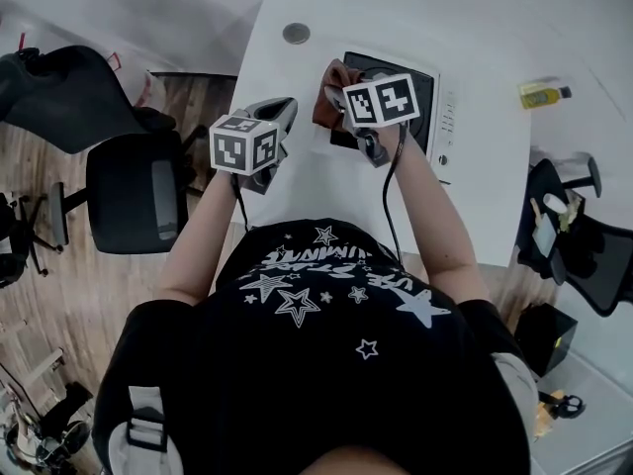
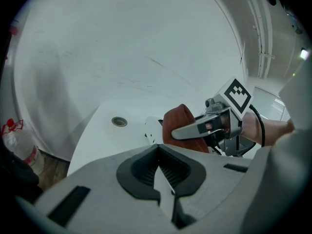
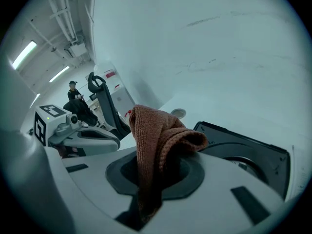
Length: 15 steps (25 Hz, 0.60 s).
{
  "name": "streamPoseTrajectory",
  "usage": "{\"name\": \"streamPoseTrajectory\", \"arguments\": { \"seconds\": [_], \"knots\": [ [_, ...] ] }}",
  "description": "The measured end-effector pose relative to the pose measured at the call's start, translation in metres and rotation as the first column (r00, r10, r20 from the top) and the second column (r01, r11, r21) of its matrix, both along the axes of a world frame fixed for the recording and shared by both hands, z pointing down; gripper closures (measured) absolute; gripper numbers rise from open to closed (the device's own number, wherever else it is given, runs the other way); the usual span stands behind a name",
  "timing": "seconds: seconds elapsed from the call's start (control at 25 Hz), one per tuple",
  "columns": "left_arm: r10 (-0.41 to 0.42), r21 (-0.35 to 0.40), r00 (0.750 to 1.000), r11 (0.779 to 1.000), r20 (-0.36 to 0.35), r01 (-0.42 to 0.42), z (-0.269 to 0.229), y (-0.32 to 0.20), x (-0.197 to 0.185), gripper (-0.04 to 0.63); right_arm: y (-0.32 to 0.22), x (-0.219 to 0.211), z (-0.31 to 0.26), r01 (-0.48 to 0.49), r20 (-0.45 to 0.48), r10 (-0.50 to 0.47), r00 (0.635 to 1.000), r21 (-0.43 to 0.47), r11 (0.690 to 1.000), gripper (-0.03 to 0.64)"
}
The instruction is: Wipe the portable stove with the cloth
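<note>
The portable stove (image 1: 420, 102), black on top with a white body, sits on the white table (image 1: 297, 176) toward its far right. My right gripper (image 1: 341, 92) hangs over the stove's left edge, shut on a bunched brown cloth (image 1: 329, 95). In the right gripper view the cloth (image 3: 158, 135) rises out of the closed jaws, with the stove (image 3: 243, 152) just to its right. My left gripper (image 1: 285, 109) hovers over the table to the left of the stove, shut and holding nothing. The left gripper view shows its jaws closed on each other, with the cloth (image 2: 181, 123) ahead of them.
A round grommet (image 1: 296, 34) is set into the table's far side. A yellow bottle (image 1: 542, 94) lies at the right. A black office chair (image 1: 134, 191) stands left of the table, and another chair (image 1: 584, 236) stands on the right. A person (image 3: 74, 89) is far behind.
</note>
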<state>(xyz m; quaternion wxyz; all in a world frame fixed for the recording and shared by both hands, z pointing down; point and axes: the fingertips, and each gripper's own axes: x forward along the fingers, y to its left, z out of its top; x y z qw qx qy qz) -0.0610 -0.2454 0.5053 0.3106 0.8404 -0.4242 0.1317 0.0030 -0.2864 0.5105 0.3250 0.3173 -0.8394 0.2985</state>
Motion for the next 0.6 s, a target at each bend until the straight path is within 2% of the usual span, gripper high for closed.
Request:
{"name": "streamPoseTrajectory", "arguments": {
  "seconds": [0.24,0.6],
  "knots": [
    [-0.004,-0.011,1.0,1.0,0.004,0.004,0.004,-0.002,-0.003,0.591,0.0,0.001,0.003,0.063,-0.083,-0.058,0.995,0.06,0.996,0.549],
    [0.005,-0.01,1.0,1.0,0.02,-0.005,0.003,-0.003,0.007,0.591,-0.001,0.021,0.001,0.015,-0.041,-0.013,0.999,0.043,0.999,0.549]
  ]
}}
